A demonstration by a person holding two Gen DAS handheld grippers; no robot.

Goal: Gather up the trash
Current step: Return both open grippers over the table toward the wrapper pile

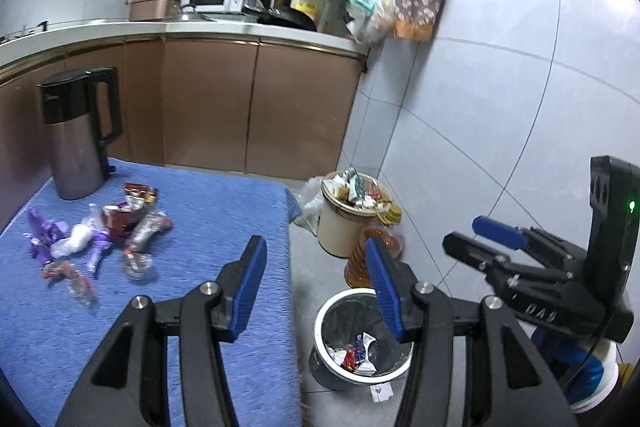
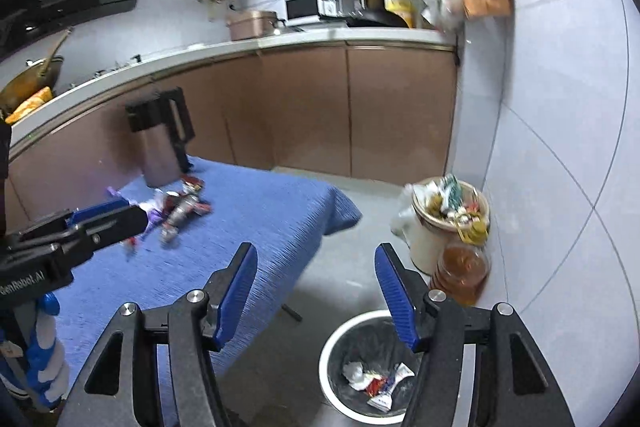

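Observation:
Several crumpled wrappers [image 1: 96, 239], purple, red, clear and white, lie in a heap on the blue tablecloth [image 1: 200, 287] near a kettle; they also show in the right wrist view [image 2: 176, 211]. A white-rimmed trash bin [image 1: 360, 343] stands on the floor beside the table with a few wrappers inside; it also shows in the right wrist view [image 2: 372, 367]. My left gripper [image 1: 316, 263] is open and empty, over the table's right edge and the bin. My right gripper [image 2: 316, 267] is open and empty, above the floor beside the bin; it also shows in the left wrist view [image 1: 476, 235].
A steel kettle [image 1: 80, 135] with a black handle stands at the table's far left. A full cream waste bucket [image 1: 352, 211] and an amber oil bottle [image 1: 372, 259] stand by the tiled wall. Brown kitchen cabinets [image 1: 256, 107] lie behind.

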